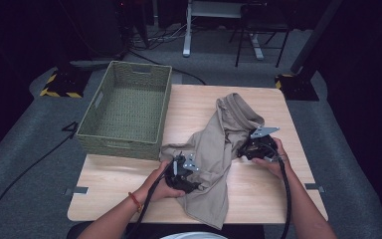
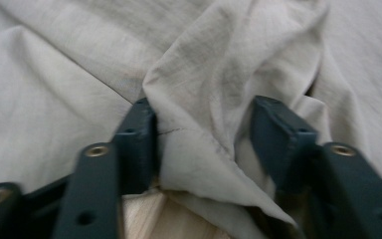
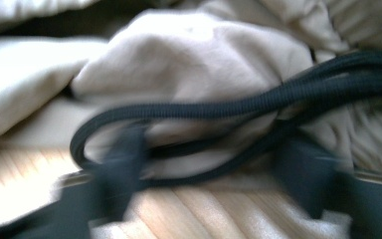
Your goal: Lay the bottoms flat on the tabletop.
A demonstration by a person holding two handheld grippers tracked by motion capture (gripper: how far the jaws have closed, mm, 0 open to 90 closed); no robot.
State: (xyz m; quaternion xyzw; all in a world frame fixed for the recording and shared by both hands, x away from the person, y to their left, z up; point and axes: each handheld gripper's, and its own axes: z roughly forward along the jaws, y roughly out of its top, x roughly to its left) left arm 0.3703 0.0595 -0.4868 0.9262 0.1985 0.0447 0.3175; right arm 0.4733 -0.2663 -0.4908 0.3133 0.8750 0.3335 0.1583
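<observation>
Your left gripper (image 1: 191,169) sits at the near-left edge of the crumpled beige cotton garment (image 1: 218,149). In the left gripper view its jaws stand apart around a raised fold of that cloth (image 2: 206,129); the left pad (image 2: 138,144) touches the fold, the right pad (image 2: 278,134) stands just off it, so not clamped yet.

Your right gripper (image 1: 247,147) is at the garment's right side. Its view is blurred: jaws apart, a looped black drawstring cord (image 3: 219,107) lying across between them, no pinch visible.

Progress, judging by the layout: early. The garment lies bunched on the light wooden table (image 1: 129,186), unfolded, nothing lifted. Grip, fold and stow remain.

The green woven rectangular basket (image 1: 94,124), up and left of your left gripper, is empty.
</observation>
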